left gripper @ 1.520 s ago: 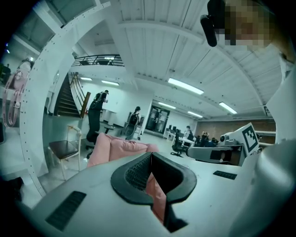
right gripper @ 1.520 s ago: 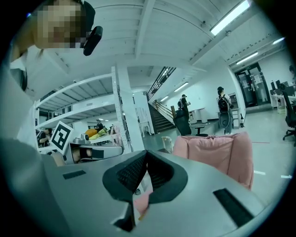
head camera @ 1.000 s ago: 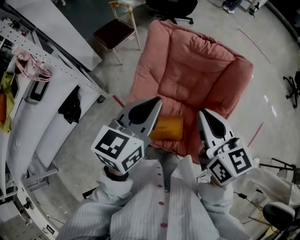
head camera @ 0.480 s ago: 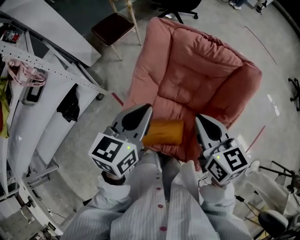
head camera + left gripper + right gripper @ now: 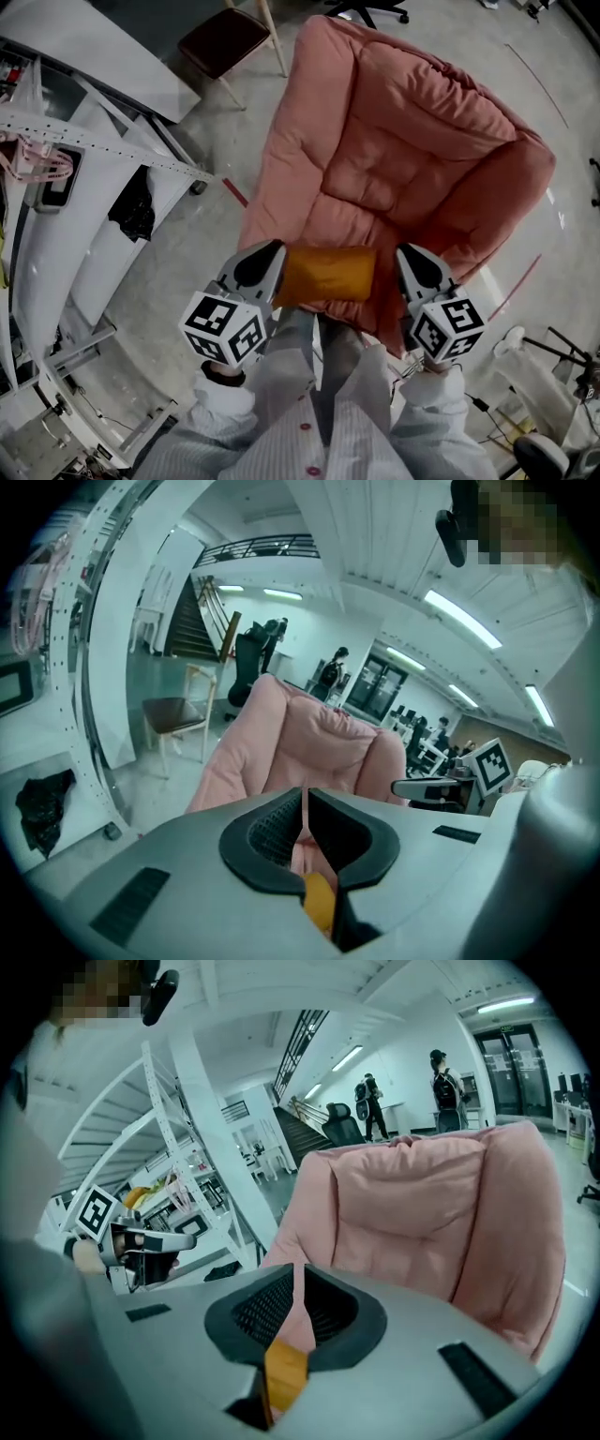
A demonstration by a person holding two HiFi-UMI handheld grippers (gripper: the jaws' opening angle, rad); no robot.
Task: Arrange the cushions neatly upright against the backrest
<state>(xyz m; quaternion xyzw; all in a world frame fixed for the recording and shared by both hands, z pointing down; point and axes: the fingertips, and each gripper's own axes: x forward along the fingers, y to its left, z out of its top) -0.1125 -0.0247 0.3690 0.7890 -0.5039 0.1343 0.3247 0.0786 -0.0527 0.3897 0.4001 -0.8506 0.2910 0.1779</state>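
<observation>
Jaws pressed fully together, the left gripper (image 5: 274,251) and right gripper (image 5: 407,251) flank an orange cushion (image 5: 328,274), which lies between them on the front edge of a pink armchair (image 5: 412,141). Neither gripper clamps the cushion; a sliver of orange shows through the slit below each pair of closed jaws.

A dark-seated chair (image 5: 223,37) stands near white shelving (image 5: 94,141).

- The floor (image 5: 239,141) is carrying a pink armchair (image 5: 412,159).
- A dark-seated chair (image 5: 223,37) is standing beside the armchair.
- An orange cushion (image 5: 326,275) is showing at the armchair's front edge.
</observation>
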